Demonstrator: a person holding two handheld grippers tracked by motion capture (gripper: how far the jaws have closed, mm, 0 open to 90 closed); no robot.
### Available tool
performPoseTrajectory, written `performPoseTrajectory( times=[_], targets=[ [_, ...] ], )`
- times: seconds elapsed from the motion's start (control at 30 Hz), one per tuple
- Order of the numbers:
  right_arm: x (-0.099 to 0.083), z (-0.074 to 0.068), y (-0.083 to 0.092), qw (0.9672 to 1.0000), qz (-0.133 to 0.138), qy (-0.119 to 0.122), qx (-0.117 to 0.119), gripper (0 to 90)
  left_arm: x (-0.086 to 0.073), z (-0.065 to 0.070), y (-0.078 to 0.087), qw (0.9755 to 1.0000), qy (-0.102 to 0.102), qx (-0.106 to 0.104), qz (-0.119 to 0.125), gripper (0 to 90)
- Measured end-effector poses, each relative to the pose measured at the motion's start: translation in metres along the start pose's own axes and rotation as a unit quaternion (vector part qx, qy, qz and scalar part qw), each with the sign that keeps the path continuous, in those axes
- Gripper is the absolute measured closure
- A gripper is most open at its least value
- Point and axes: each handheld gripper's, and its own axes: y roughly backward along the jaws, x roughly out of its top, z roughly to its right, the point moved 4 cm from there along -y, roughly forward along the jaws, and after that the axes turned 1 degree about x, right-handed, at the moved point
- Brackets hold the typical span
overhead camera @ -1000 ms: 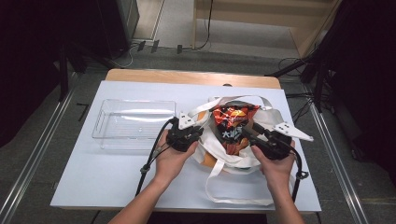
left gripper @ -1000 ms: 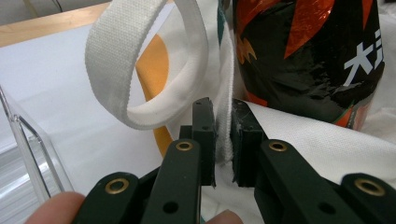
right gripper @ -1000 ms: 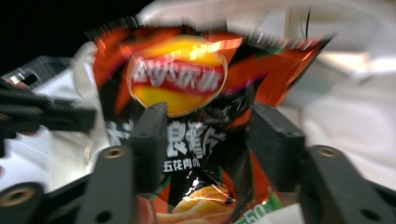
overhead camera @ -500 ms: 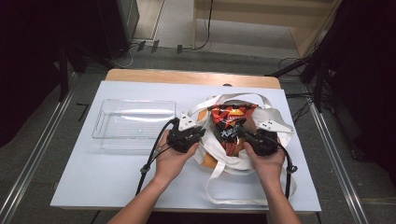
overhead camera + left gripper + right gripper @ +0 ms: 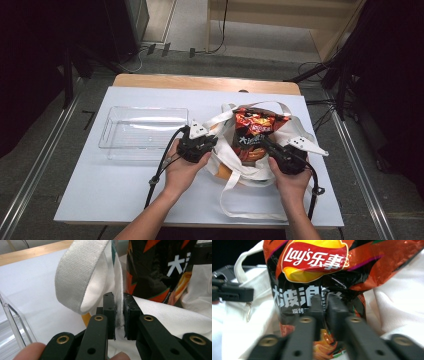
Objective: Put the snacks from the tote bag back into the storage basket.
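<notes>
In the high view, a white tote bag (image 5: 250,165) lies right of centre on the white table (image 5: 100,195), with a clear plastic tray (image 5: 142,132) to its left. A red and black chip bag (image 5: 256,134) stands in the bag's mouth, taller and more upright than a second ago, when it lay lower among the cloth. The left gripper (image 5: 209,145) sits at the tote's left rim, just where it was before. The right gripper (image 5: 265,145), at centre right, points up-left at the lower part of the chip bag; half a second ago it sat further left, nearer the middle of the tote. In the left gripper view, the jaws are pinched narrow on the tote's cloth edge (image 5: 119,315), a strap (image 5: 77,272) looping at upper left. In the right gripper view, the jaws stand narrow against the chip bag (image 5: 312,270), a crease of foil between them; they have just been opening, and whether the pads press on it cannot be told.
</notes>
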Motion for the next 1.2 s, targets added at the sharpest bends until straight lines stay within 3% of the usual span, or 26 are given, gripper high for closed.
performPoseTrajectory(
  times=[0.03,0.1,0.2,0.27,0.4,0.47,0.53,0.7,0.83,0.97,1.2],
  targets=[
    [0.002,0.002,0.001,0.9999,0.006,-0.009,0.002,60.5,0.000,0.000,0.000,1.0000,-0.001,0.000,-0.001,83.7],
    [0.008,0.005,0.001,0.9996,0.016,-0.012,-0.019,43.9,-0.001,0.001,-0.001,1.0000,-0.003,-0.001,0.000,83.8],
    [0.018,0.008,-0.005,0.9995,-0.002,-0.018,-0.024,23.1,-0.001,0.001,0.000,1.0000,-0.006,-0.003,0.000,83.7],
    [0.021,0.009,-0.013,0.9992,-0.026,-0.023,-0.018,15.5,-0.001,0.002,0.001,0.9999,-0.011,-0.003,0.002,83.8],
    [0.019,0.002,-0.029,0.9980,-0.059,-0.010,-0.020,14.7,-0.001,0.004,0.001,0.9999,-0.013,-0.004,0.005,83.8],
    [0.015,0.000,-0.037,0.9967,-0.079,-0.007,-0.018,19.7,0.000,0.004,0.001,0.9999,-0.012,-0.005,0.005,83.8],
    [0.009,-0.002,-0.043,0.9945,-0.104,-0.004,-0.014,32.1,0.000,0.004,0.000,0.9999,-0.014,-0.008,0.004,83.7],
    [0.010,-0.001,-0.036,0.9959,-0.090,-0.003,-0.014,63.8,0.002,0.005,0.000,0.9999,-0.013,-0.007,0.006,83.7],
    [0.010,0.002,-0.030,0.9966,-0.082,0.001,-0.014,81.8,0.002,0.006,0.000,0.9999,-0.012,-0.007,0.006,83.6],
    [0.011,-0.002,-0.023,0.9981,-0.057,0.007,-0.021,90.0,0.003,0.004,0.000,0.9999,-0.005,-0.007,0.008,83.2],
    [0.024,-0.016,0.006,0.9994,0.034,0.002,-0.011,90.0,0.003,0.003,0.000,0.9999,0.000,-0.009,0.007,82.1]
  ],
)
